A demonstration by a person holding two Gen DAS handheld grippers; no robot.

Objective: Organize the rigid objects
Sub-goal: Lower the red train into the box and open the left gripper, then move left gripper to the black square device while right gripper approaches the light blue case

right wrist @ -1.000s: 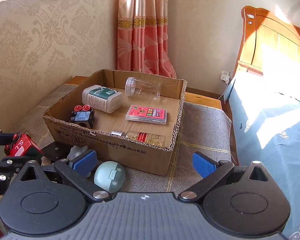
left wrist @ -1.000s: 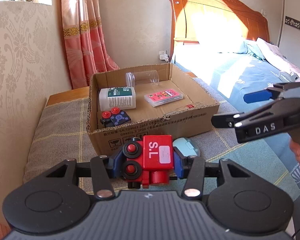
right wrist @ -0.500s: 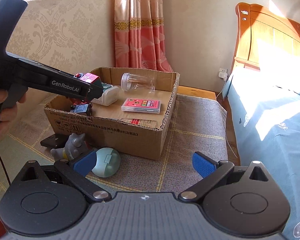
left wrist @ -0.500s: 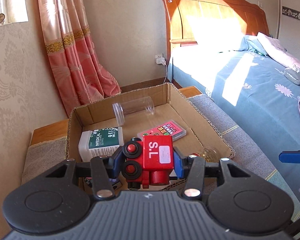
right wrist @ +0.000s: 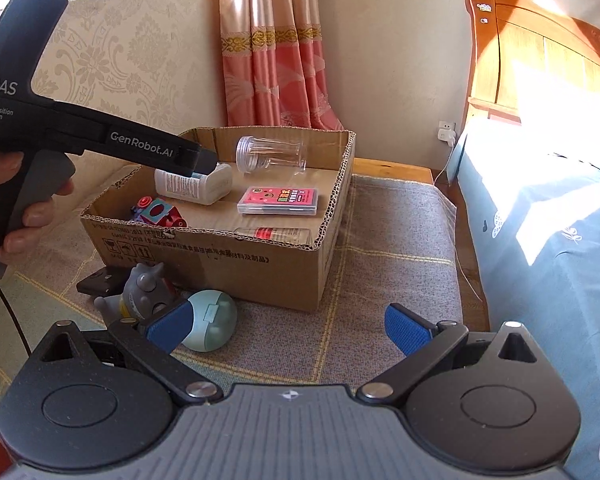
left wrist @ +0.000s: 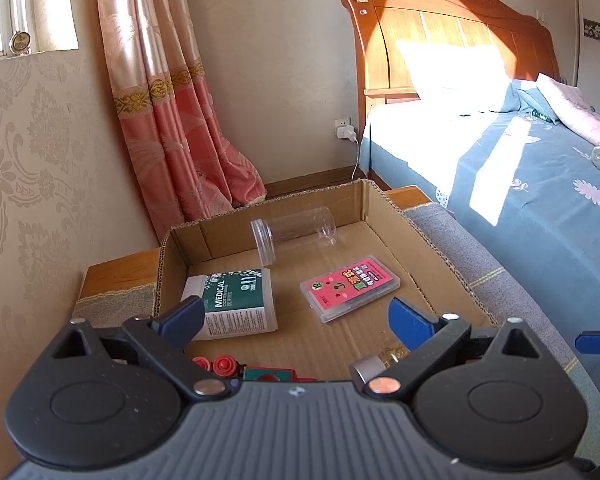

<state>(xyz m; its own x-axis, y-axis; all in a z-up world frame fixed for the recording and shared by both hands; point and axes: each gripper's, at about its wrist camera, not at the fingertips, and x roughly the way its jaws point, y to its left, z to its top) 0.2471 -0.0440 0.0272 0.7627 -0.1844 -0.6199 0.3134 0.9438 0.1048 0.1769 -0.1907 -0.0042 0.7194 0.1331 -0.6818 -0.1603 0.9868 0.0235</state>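
Note:
My left gripper (left wrist: 296, 316) hangs over the near part of the cardboard box (left wrist: 384, 208), jaws opening wide with nothing between them. The red and blue block toy (left wrist: 260, 372) lies in the box just below the gripper; in the right wrist view the toy (right wrist: 160, 214) rests in the box's (right wrist: 220, 264) near left corner under the left gripper (right wrist: 206, 162). My right gripper (right wrist: 288, 326) is open and empty above the mat. A teal round toy (right wrist: 212, 320) and a grey rhino figure (right wrist: 144, 288) lie by its left finger.
The box also holds a clear jar (left wrist: 296, 228) on its side, a white and green medical bottle (left wrist: 236, 304), a pink card case (left wrist: 350, 286) and a small red-labelled bottle (right wrist: 276, 234). A black flat object (right wrist: 100, 280) lies before the box. A bed (left wrist: 520, 184) stands right.
My left gripper carried the red toy forward over the box, then opened; the toy dropped into the box. The right gripper stayed open and barely moved.

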